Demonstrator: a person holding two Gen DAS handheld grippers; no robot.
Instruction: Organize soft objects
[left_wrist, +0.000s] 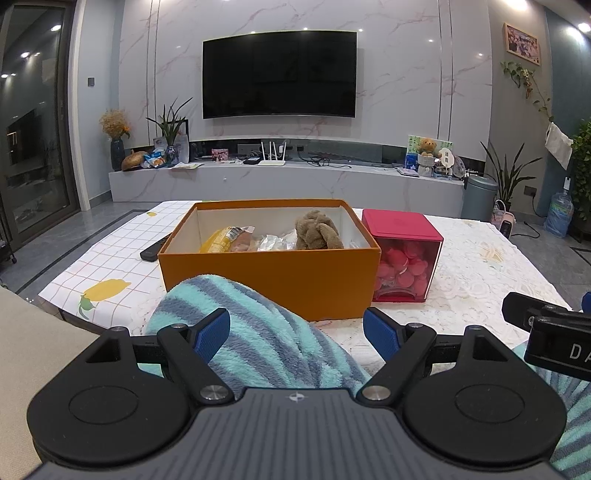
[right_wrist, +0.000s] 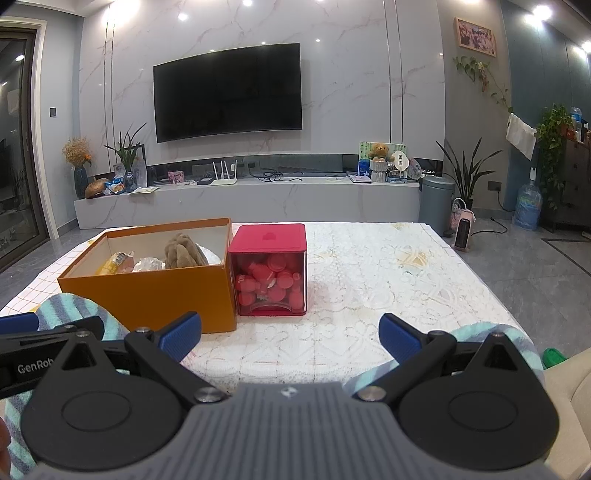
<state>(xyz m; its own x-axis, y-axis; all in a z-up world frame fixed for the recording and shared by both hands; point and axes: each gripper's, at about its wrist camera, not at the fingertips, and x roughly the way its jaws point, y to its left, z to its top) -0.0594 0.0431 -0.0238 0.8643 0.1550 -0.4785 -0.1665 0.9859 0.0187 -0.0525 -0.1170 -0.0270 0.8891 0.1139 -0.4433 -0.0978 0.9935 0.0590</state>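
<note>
Between the spread left tongs (left_wrist: 295, 334), the striped towel (left_wrist: 258, 332) runs toward the orange box (left_wrist: 273, 284)

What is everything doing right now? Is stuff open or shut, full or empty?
Orange box: open, no lid, partly filled.
Brown plush toy: lying inside the orange box.
Red container: lid on, full of pink pieces.
Striped towel: rumpled on the table's near edge, between the left jaws.
Left gripper: jaws open.
Right gripper: jaws open, empty.
TV: off.
</note>
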